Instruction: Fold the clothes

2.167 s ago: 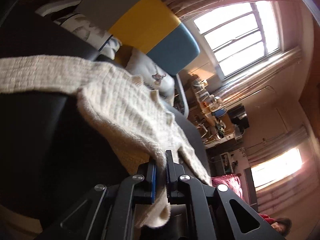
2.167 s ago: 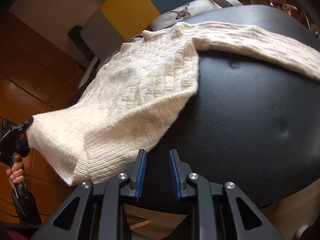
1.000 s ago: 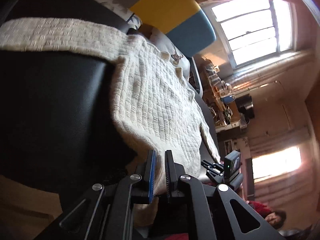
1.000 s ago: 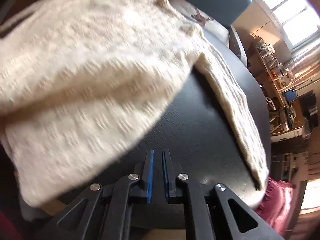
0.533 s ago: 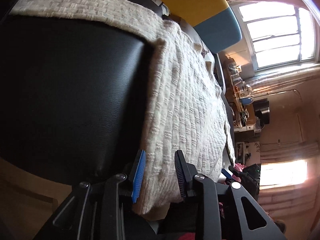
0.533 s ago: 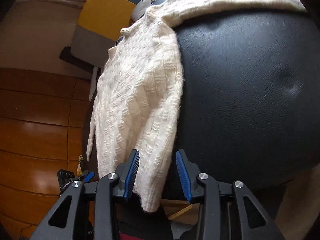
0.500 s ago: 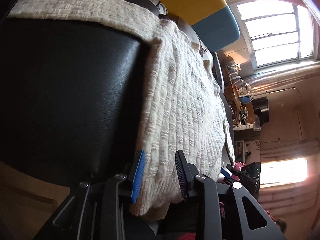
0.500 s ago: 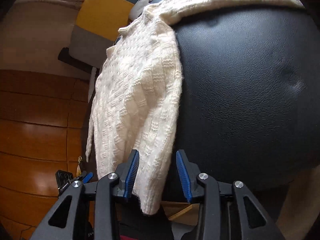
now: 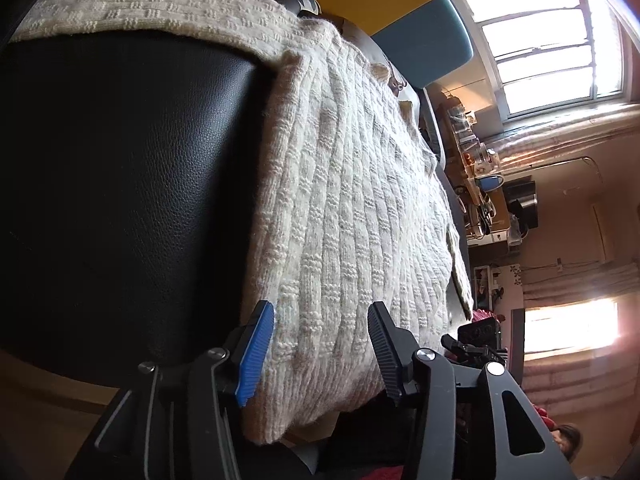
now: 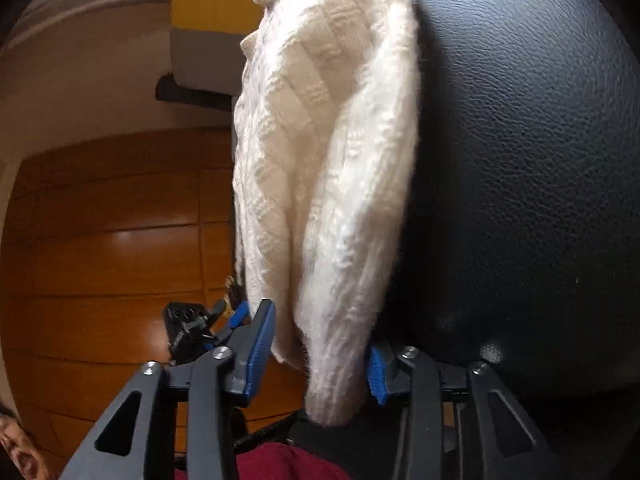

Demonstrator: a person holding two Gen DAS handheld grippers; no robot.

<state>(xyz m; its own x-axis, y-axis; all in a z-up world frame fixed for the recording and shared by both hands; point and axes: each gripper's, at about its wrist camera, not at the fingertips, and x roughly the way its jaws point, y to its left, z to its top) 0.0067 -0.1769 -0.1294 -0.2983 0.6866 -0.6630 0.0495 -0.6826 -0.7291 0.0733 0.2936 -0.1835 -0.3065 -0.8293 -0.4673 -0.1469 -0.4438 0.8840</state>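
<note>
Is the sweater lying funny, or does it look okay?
A bit funny. The cream sweater lies on the black leather cushion, but its bottom edge droops over the front side. One sleeve still sticks out sideways, unfolded. Both the left gripper and the right gripper are open around that hanging edge.

Right gripper [image 10: 316, 356] at sweater hem
Jaws spread; cream knitted sweater [image 10: 320, 152] hangs between them, lying on black leather cushion [image 10: 520, 160].

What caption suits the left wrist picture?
Open left gripper straddling the hem of a cream knit sweater on black leather.
</note>
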